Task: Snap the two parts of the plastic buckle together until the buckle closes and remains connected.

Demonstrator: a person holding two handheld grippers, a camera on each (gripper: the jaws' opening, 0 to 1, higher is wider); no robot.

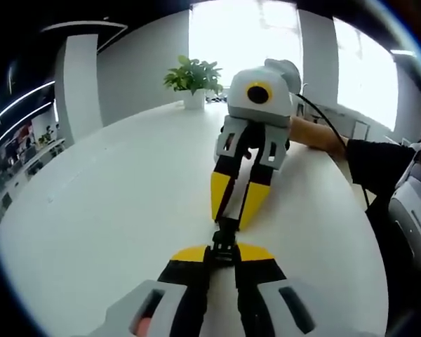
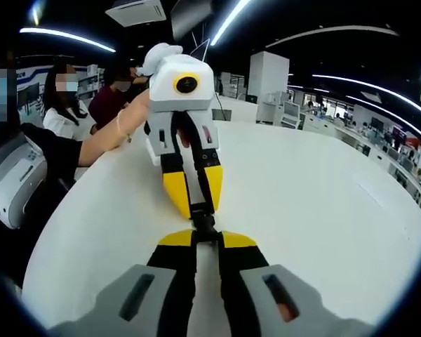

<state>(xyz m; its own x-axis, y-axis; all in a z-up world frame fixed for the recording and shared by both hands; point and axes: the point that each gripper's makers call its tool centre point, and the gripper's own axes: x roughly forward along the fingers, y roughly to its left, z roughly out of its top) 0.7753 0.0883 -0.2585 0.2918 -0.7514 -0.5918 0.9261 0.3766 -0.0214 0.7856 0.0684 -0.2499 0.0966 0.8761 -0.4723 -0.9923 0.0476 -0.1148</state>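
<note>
Over the round white table (image 1: 112, 196), we see our two yellow-tipped grippers meet nose to nose, with the small black plastic buckle (image 1: 224, 242) held between them just above the tabletop. In the left gripper view, the left gripper (image 1: 223, 254) is clenched on the near end of the buckle, and the right gripper (image 1: 236, 210) pinches its far end. The right gripper view mirrors this: the right gripper (image 2: 205, 240) grips the buckle (image 2: 203, 223), facing the left gripper (image 2: 196, 205). A green potted plant (image 1: 193, 81) stands at the table's far edge.

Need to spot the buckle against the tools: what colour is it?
Black, dark against the white table. The buckle shows best in the left gripper view, between the yellow tool tips.
</note>
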